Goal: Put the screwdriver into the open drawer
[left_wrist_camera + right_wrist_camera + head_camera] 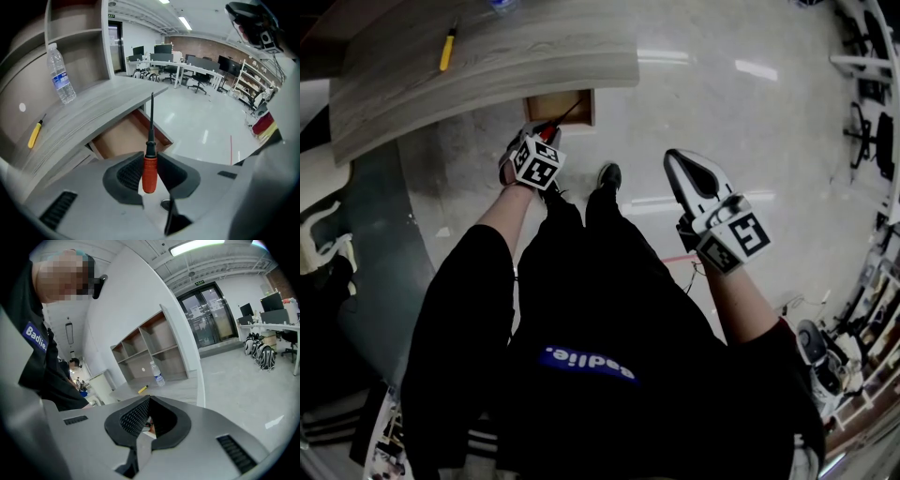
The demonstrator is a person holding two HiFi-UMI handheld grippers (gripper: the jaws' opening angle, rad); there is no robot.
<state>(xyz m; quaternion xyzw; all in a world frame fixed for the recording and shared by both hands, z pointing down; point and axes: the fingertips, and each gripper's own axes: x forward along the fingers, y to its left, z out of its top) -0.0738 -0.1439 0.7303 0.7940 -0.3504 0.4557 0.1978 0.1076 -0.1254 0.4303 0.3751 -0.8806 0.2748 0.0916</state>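
A screwdriver (149, 171) with a red handle and a long black shaft is clamped between the pads of my left gripper (150, 174), which is shut on the handle. Its shaft points forward over the open wooden drawer (123, 137) under the desk top. In the head view the left gripper (542, 141) hangs just in front of the drawer (562, 106), with the screwdriver (555, 125) tip reaching into its opening. My right gripper (673, 157) is off to the right above the floor, shut with nothing in it; its tips (149, 400) meet.
The grey wood-grain desk top (487, 66) overhangs the drawer. On it lie a yellow tool (447, 49) and a water bottle (61, 75). An open shelf unit (150, 350) stands behind. My shoe (608, 175) is on the shiny floor near the drawer.
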